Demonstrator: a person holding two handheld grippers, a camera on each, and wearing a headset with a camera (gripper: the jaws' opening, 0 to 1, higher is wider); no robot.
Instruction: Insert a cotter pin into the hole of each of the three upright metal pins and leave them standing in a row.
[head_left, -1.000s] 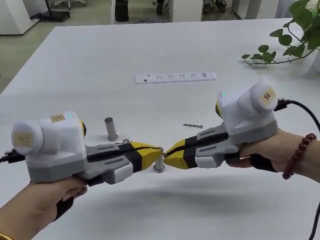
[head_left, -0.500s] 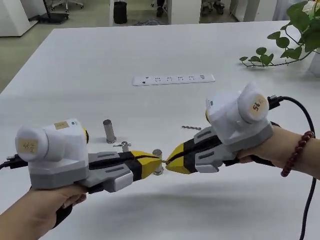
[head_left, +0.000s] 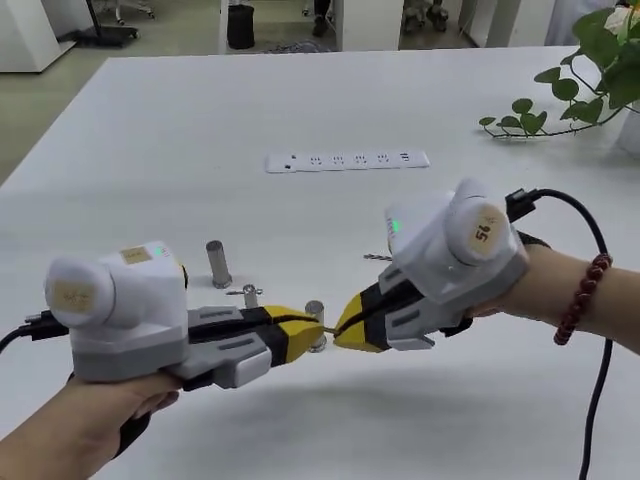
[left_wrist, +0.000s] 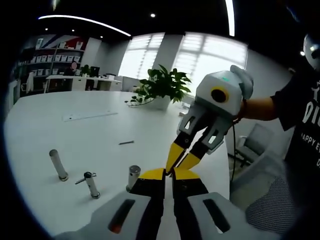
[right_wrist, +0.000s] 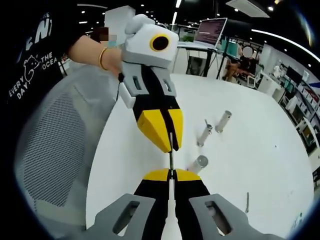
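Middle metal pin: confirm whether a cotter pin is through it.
Yes, a cotter pin sticks sideways through the middle metal pin near its top.

Table (head_left: 150, 120): 3 metal pins (head_left: 217, 263), pwr strip (head_left: 347, 160), loose cotter pin (head_left: 378, 257).

My left gripper (left_wrist: 172, 176), black jaws tipped yellow, is closed just right of the short silver metal pin (left_wrist: 133, 177) standing on the white table (left_wrist: 40, 130). The white-bodied right gripper (left_wrist: 176, 167) points down, its yellow tips right at mine. Left of that short pin stands a second silver pin (left_wrist: 90, 184) with a cotter pin through it. Farther left is a bare silver pin (left_wrist: 56, 164). A loose thin cotter pin (left_wrist: 126, 143) lies beyond.
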